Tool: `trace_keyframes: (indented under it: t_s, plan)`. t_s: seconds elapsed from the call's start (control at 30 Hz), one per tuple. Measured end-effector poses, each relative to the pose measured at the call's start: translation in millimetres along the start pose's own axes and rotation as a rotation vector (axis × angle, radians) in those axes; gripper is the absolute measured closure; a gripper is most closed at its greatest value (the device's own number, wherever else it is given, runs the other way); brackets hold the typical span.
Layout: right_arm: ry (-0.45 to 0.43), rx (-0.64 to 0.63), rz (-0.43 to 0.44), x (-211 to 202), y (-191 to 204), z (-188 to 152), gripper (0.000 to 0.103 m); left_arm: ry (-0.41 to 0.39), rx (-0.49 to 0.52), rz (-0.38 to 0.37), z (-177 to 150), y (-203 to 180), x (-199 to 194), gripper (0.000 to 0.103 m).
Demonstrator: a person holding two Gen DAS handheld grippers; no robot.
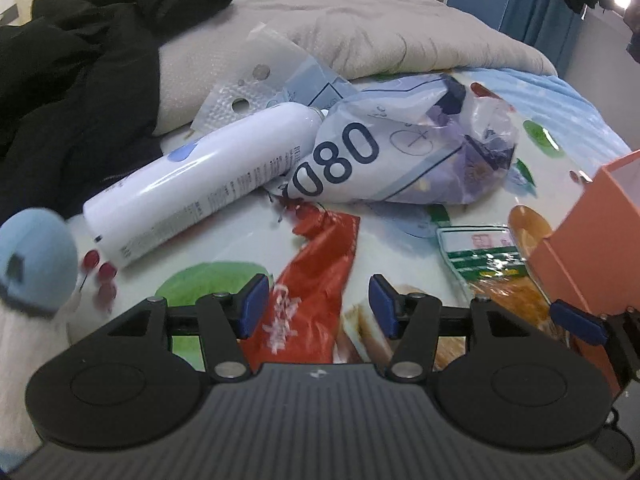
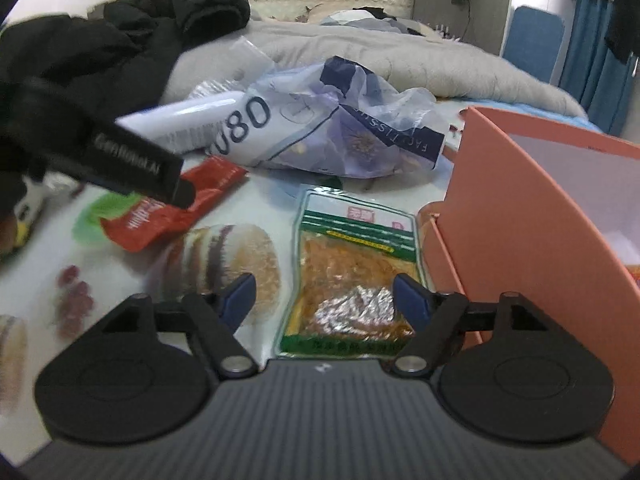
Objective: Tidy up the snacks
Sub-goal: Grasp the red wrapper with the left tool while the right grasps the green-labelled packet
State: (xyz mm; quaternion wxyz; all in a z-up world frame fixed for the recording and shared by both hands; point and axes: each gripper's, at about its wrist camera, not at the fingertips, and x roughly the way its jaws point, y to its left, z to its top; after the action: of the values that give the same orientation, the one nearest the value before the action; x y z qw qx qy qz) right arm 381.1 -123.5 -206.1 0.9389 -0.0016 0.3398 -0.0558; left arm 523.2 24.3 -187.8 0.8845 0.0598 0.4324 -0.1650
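Snack packets are what we have to gather, and two of them lie flat on the printed bedsheet (image 2: 132,364) in front of us. Our right tongs (image 2: 324,296) stand apart, empty, just above the near end of the green-edged packet (image 2: 352,272) of orange strips, which lies just beside the open orange box (image 2: 532,216), where we judge the snacks belong. Our left tongs (image 1: 316,306) also stand apart with nothing between them, poised over the lower end of the red packet (image 1: 320,256), which lies to the left of the green one. Both packets look like thin sealed film, so we expect them to be light, limp and rather slippery; they will sag and crinkle when lifted instead of keeping their shape. The filling of the green packet looks lumpy, with foil showing near its lower end, so a hard squeeze on the middle might crush it. We judge the best hold to be on a flat sealed edge, with one finger slid under the film against the soft bed, which will give a little. The red packet is already creased, and a raised fold there should offer an easy pinch. Behind them lie a white spray can (image 1: 200,176) and a crumpled plastic bag (image 1: 400,152), neither clearly a snack.
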Motion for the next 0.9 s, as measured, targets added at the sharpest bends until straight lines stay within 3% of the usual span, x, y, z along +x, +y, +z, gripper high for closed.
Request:
trace_keyframes:
  t_s: [0.13, 0.37, 0.47, 0.9]
  plan:
    - [0.014, -0.018, -0.019, 12, 2, -9, 0.031, 0.032, 0.003, 0.01, 1, 2, 20, 0.045]
    - [0.005, -0.021, 0.021, 4, 4, -13, 0.058, 0.044, -0.025, 0.017, -6, 3, 21, 0.054]
    - [0.013, -0.037, 0.044, -2, 6, -14, 0.063, 0.052, -0.034, 0.03, -14, 0, 12, 0.054]
    - [0.083, -0.179, 0.207, -78, 2, -61, 0.067, 0.134, -0.122, 0.115, -90, -8, -76, 0.057]
